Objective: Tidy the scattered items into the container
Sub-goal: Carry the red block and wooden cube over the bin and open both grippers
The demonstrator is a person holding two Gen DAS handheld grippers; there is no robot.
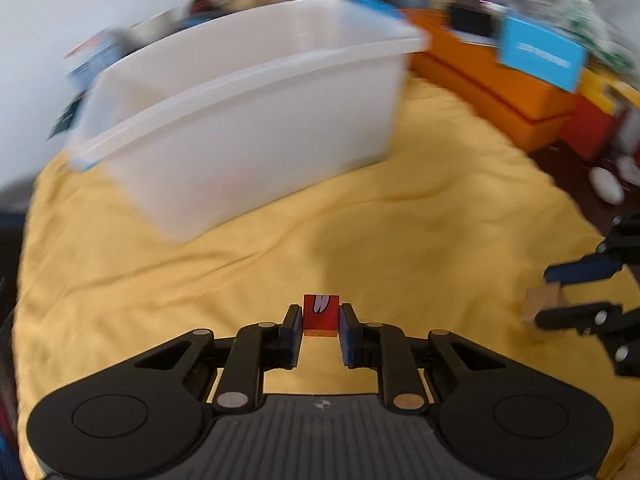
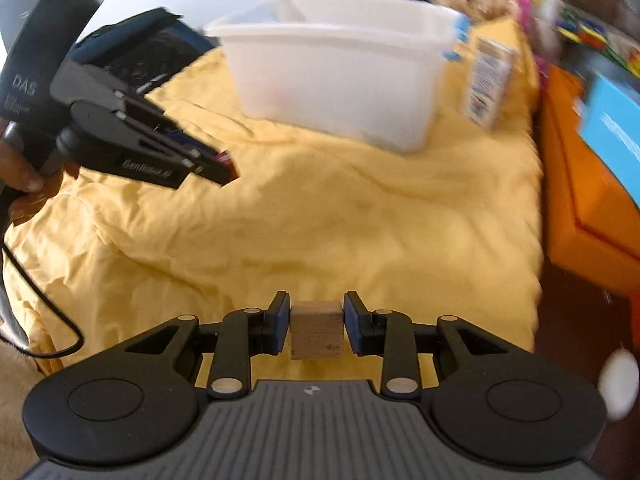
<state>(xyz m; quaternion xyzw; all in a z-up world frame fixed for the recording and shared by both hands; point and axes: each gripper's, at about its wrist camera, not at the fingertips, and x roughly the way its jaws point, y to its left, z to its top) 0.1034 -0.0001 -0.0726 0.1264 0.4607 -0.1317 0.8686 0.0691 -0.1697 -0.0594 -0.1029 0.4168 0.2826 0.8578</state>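
My left gripper (image 1: 320,318) is shut on a small red block (image 1: 321,316) with a white mark on its top face, held above the yellow cloth (image 1: 280,248). My right gripper (image 2: 317,322) is shut on a plain wooden cube (image 2: 317,330). The white plastic container (image 1: 244,108) stands ahead on the cloth; it also shows in the right wrist view (image 2: 340,68). The right gripper and its wooden cube (image 1: 544,306) appear at the right edge of the left wrist view. The left gripper (image 2: 224,170) appears at the left of the right wrist view, its red block barely visible.
An orange box (image 1: 500,92) lies to the right of the cloth, with a blue card (image 1: 540,56) on it. A printed carton (image 2: 486,82) stands right of the container. A dark bag (image 2: 136,52) lies at the back left. Clutter fills the far background.
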